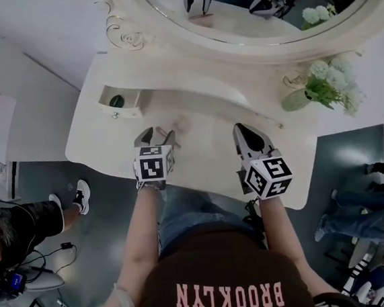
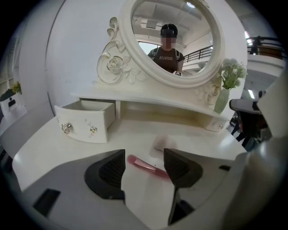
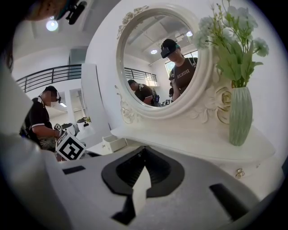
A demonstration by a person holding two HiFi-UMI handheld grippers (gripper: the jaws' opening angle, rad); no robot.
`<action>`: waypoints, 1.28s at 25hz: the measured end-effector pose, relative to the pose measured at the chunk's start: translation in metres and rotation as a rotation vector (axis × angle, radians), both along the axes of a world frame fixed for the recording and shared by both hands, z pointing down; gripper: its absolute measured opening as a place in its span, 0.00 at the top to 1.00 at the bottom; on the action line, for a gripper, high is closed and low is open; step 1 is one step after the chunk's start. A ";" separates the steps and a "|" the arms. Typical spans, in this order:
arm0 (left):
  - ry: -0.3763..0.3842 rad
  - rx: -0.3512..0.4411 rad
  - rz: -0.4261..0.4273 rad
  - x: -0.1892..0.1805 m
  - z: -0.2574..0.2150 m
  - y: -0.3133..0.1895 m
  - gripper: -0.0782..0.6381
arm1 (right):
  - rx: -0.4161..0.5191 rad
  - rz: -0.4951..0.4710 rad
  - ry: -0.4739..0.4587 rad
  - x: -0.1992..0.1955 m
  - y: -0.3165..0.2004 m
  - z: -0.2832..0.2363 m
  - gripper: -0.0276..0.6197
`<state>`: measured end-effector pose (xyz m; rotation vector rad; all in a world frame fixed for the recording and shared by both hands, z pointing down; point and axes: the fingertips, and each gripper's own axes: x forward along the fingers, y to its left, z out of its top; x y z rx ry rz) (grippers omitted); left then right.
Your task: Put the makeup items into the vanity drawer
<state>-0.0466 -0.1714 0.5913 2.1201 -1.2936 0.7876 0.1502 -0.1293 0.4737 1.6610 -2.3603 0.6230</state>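
Pink makeup stick [image 2: 146,166] lies flat on the vanity top [image 2: 135,132], long axis slanting crosswise between my left gripper's [image 2: 144,152] spread jaws; my right gripper [image 3: 143,150] is clenched, empty.

Pink makeup stick [image 2: 146,166], cream vanity [image 2: 130,134], green vase [image 3: 240,117].

I read the vanity top [image 1: 205,148] as painted wood: cream, smooth, w/ a soft satin sheen. Drawer [image 2: 85,121] has the same finish; its knobs [image 2: 66,128] look like shiny metal or crystal, can't tell which. Mirror frame [image 2: 118,65] is carved and glossier. Pink makeup stick [image 2: 146,165] looks like glossy plastic. Vase [image 3: 240,116] is ribbed, matt green. Left gripper [image 2: 144,152] shell is matt grey plastic; pads [image 2: 112,170] are black, ribbed, rubbery.
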 end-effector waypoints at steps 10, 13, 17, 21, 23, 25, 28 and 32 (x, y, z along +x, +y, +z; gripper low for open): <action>-0.084 -0.022 -0.016 0.007 0.029 0.009 0.55 | -0.018 -0.001 -0.003 0.019 0.001 0.010 0.96; -0.117 -0.003 -0.021 0.001 0.031 0.006 0.70 | -0.021 -0.010 -0.001 0.018 0.000 0.011 0.96; -0.122 -0.010 -0.020 -0.004 0.031 0.006 0.84 | -0.022 -0.015 -0.003 0.017 -0.002 0.012 0.96; -0.114 -0.011 -0.019 -0.006 0.026 0.005 0.84 | -0.020 -0.009 -0.009 0.016 -0.004 0.011 0.96; -0.111 -0.007 -0.013 -0.005 0.021 0.005 0.84 | -0.018 -0.005 -0.012 0.016 -0.005 0.008 0.96; -0.105 -0.002 -0.004 -0.005 0.013 0.004 0.84 | -0.016 -0.005 -0.018 0.013 -0.006 0.005 0.96; -0.101 0.011 -0.014 -0.009 -0.002 0.000 0.84 | -0.015 -0.005 -0.029 0.008 -0.007 0.001 0.96; -0.087 0.069 -0.015 -0.015 -0.028 -0.012 0.84 | -0.012 0.006 -0.058 -0.001 -0.014 -0.002 0.96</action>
